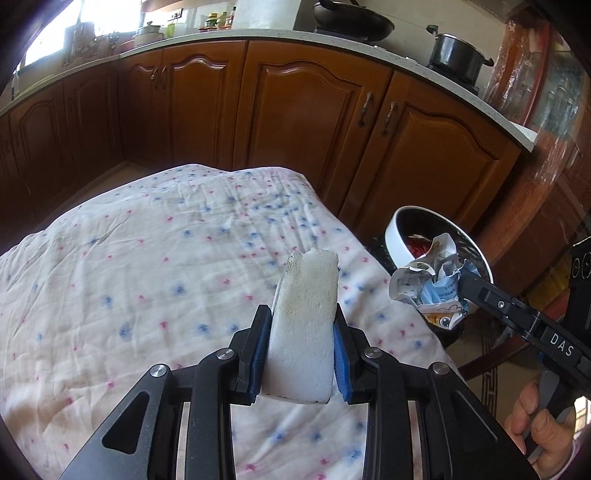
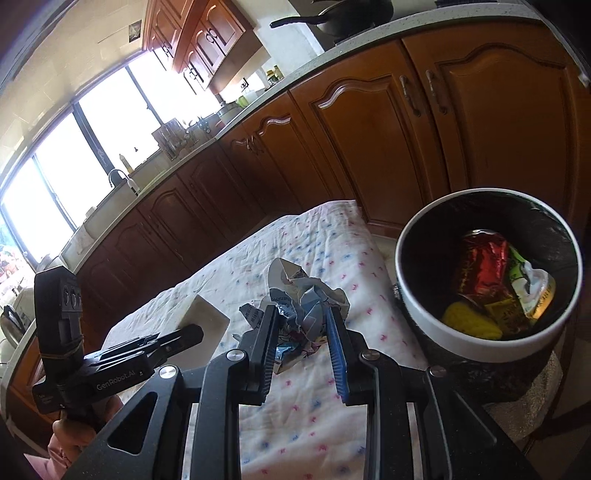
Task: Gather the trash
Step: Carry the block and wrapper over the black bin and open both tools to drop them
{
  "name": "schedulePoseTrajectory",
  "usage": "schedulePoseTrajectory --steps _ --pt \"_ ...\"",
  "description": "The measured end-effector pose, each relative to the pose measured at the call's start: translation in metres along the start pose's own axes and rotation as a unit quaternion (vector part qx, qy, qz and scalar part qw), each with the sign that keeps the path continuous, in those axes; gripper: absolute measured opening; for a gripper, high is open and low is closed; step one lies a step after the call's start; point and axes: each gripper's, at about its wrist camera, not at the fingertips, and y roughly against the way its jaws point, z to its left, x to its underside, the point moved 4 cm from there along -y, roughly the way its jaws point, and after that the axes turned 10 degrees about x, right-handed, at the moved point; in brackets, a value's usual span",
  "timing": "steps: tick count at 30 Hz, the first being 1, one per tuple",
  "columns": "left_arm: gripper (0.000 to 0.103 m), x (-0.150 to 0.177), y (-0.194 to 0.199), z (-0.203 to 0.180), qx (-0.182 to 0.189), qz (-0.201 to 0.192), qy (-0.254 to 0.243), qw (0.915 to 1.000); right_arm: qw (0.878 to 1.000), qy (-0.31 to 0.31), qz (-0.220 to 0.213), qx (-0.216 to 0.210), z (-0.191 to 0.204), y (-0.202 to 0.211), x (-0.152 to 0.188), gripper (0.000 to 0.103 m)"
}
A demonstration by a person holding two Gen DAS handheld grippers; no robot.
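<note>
Here, two grippers, each gripping one piece of trash, both lifted off the table.

Writing: "DAS" in white on the right gripper's side bar in the left view; "GenRobot.AI" on the left gripper's body in the right view. Print on the wrapper is there but too crumpled to read.

Left gripper (image 1: 301, 338): narrow, blue pads squeezing one white foam block (image 1: 304, 325) by its long sides; block stands upright, leaning a little, a chipped, dirty corner at its top end, over the table (image 1: 147, 258) with its dotted cloth. Points down at a slant. In the right view it sits left of the right gripper, fingers (image 2: 181, 338) against the block (image 2: 205, 317).

Right gripper (image 2: 301, 332): narrow, jaws clamped on one crumpled wrapper (image 2: 299, 302), white-blue with cartoon print, held above the cloth's edge, near the bin. Tilted down. In the left view its tip (image 1: 463, 286) holds the wrapper (image 1: 432, 280) just before the bin's rim, and a hand (image 1: 535, 424) grips its handle at lower right.

One bin (image 2: 417, 295), white rim, black liner, just beyond the table's right edge. Inside: one red foil pack (image 2: 484, 266), one yellow-green pack (image 2: 532, 291), one yellow lump (image 2: 465, 317).

Beyond the table: brown cabinets (image 1: 295, 110), counter with one pot (image 1: 456, 53) and one wok (image 1: 354, 20).
</note>
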Motion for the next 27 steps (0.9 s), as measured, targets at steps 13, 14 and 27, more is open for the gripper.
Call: schedulePoseTrajectory --steps 13,14,27 --pt "0.029 -0.008 -0.022 -0.051 0.023 0.014 -0.039 0.9989 0.998 -0.04 -0.035 0.042 -0.062 0.044 -0.002 0.026" --pt "0.029 -0.01 -0.025 -0.053 0.025 0.016 -0.041 0.9987 0.997 -0.043 -0.036 0.044 -0.066 0.046 -0.003 0.026" --pt "0.029 -0.041 -0.07 -0.093 0.047 0.03 -0.076 0.9955 0.993 -0.063 -0.049 0.083 -0.115 0.047 -0.021 0.026"
